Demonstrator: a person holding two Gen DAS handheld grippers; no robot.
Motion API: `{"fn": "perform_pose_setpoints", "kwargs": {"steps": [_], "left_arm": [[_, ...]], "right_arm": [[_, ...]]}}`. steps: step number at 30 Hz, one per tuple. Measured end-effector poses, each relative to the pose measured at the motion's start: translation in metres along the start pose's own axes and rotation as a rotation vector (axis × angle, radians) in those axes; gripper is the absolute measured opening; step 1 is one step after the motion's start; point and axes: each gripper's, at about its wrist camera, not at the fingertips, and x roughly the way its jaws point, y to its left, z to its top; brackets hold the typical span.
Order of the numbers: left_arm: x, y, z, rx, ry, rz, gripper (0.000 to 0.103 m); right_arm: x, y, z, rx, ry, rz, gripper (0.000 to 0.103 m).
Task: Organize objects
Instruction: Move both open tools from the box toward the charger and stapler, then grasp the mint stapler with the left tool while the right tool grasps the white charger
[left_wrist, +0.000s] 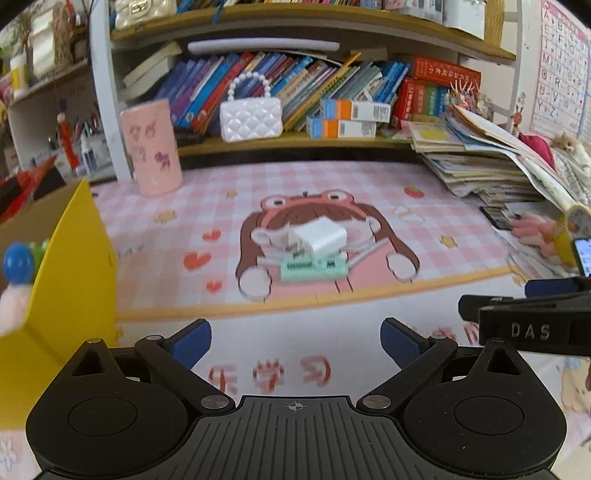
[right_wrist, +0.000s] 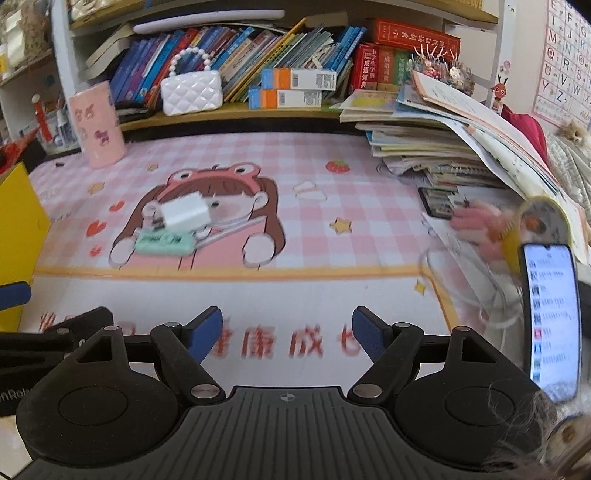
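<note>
A white charger plug (left_wrist: 320, 236) with its white cable lies on a small green box (left_wrist: 313, 267) in the middle of the pink checked desk mat (left_wrist: 424, 236). Both also show in the right wrist view, the plug (right_wrist: 184, 213) above the green box (right_wrist: 164, 243). My left gripper (left_wrist: 295, 345) is open and empty, well short of them. My right gripper (right_wrist: 287, 334) is open and empty, to the right of them. A yellow box (left_wrist: 70, 266) stands at the left, with a blue-headed plush toy (left_wrist: 16, 273) at its edge.
A pink cylinder holder (left_wrist: 152, 147) stands at the back left. A white quilted purse (left_wrist: 251, 115) sits on the shelf with books. A stack of books (right_wrist: 443, 147) fills the right. A lit phone (right_wrist: 552, 317), a pink and yellow toy (right_wrist: 487, 229) and a loose white cable (right_wrist: 465, 288) lie at the right.
</note>
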Motion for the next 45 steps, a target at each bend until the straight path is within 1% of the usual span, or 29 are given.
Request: {"fn": "perform_pose_setpoints", "kwargs": {"steps": [5,8,11,16,22,24,27,28,29,30,31,34,38,41,45], "left_arm": [[0.020,-0.007,0.021,-0.021,-0.015,0.013,0.100],[0.036,-0.011,0.029,-0.034,0.007,0.038,0.100],[0.052,-0.012,0.035,-0.059,0.024,0.046,0.100],[0.077,-0.016,0.039,-0.081,0.038,0.058,0.100],[0.106,-0.023,0.037,-0.050,0.050,0.088,0.098],[0.114,-0.024,0.035,-0.031,0.066,0.099,0.090],[0.119,-0.021,0.032,-0.036,0.086,0.089,0.087],[0.119,-0.020,0.031,-0.045,0.087,0.081,0.084],[0.119,-0.019,0.029,-0.057,0.083,0.063,0.077],[0.118,-0.018,0.028,-0.060,0.075,0.059,0.069],[0.116,-0.018,0.028,-0.054,0.067,0.059,0.069],[0.112,-0.014,0.027,-0.053,0.081,0.057,0.069],[0.088,-0.005,0.020,-0.049,0.061,0.072,0.069],[0.064,0.011,0.012,-0.096,0.051,0.078,0.069],[0.036,0.028,0.003,-0.162,0.061,0.114,0.069]], "right_arm": [[0.013,-0.013,0.027,0.000,-0.047,0.006,0.076],[0.019,-0.019,0.041,0.005,-0.071,0.011,0.076],[0.023,-0.024,0.052,0.013,-0.087,0.020,0.076],[0.029,-0.028,0.062,0.014,-0.087,0.024,0.077],[0.031,-0.028,0.067,0.010,-0.086,0.031,0.077],[0.033,-0.028,0.069,0.006,-0.085,0.035,0.077],[0.035,-0.026,0.070,-0.003,-0.081,0.036,0.077],[0.036,-0.025,0.071,-0.007,-0.079,0.037,0.077],[0.037,-0.025,0.071,-0.009,-0.076,0.041,0.077],[0.037,-0.024,0.071,-0.010,-0.074,0.046,0.077],[0.038,-0.023,0.071,-0.010,-0.071,0.052,0.077],[0.040,-0.020,0.071,-0.014,-0.064,0.069,0.077],[0.047,-0.011,0.072,-0.037,-0.074,0.104,0.082],[0.063,0.000,0.071,-0.074,-0.066,0.145,0.085],[0.096,0.023,0.070,-0.165,-0.039,0.214,0.086]]}}
